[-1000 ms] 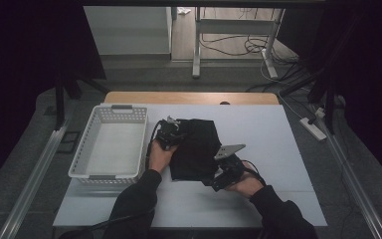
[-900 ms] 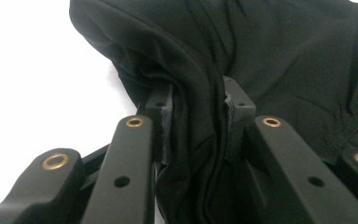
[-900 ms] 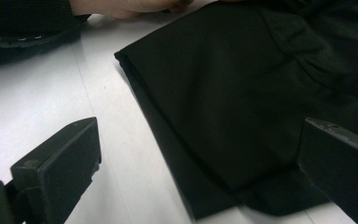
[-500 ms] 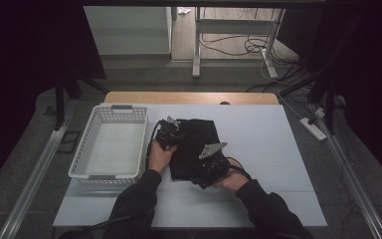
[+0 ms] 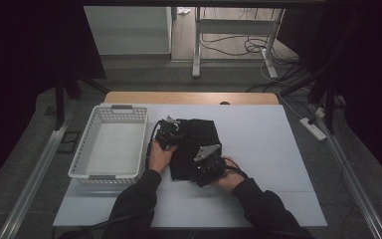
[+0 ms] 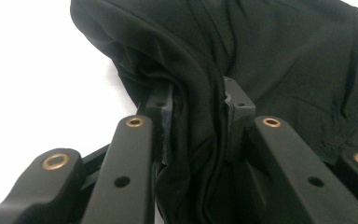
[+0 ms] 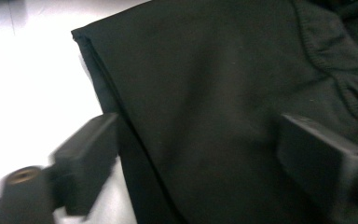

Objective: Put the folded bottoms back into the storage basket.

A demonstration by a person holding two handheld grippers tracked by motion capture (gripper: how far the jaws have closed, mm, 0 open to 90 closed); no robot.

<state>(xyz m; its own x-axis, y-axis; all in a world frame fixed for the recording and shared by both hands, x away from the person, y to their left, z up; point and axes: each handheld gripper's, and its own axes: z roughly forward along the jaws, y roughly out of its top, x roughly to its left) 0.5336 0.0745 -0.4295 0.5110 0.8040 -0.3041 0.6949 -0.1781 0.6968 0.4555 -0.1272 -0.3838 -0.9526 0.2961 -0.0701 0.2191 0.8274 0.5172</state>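
Right gripper, nearest the person, sits at the near right corner of the folded black garment. In the right gripper view its jaws stand wide apart, one over the white table, the other over the cloth, with the folded edge running between them away from the camera. Nothing is pinched yet; frame is slightly blurred.

Left gripper, farther in, is at the garment's left edge near the far corner. In the left gripper view its jaws are closed on a bunched fold of the black fabric, which rises in a ridge between the pads and drapes away beyond them.

The garment lies mid-table, its long axis running near to far, just right of the white plastic basket. The basket stands to the left of the left hand, close but apart from the cloth.

Judgement: the coming move turns on the right jaws straddling the near folded edge. The cloth lies directly ahead of and under them, so a short advance and a close should take it. The right hand is nearer that corner; the left already has its side.

No brand, label or legible writing on garment, basket or grippers.
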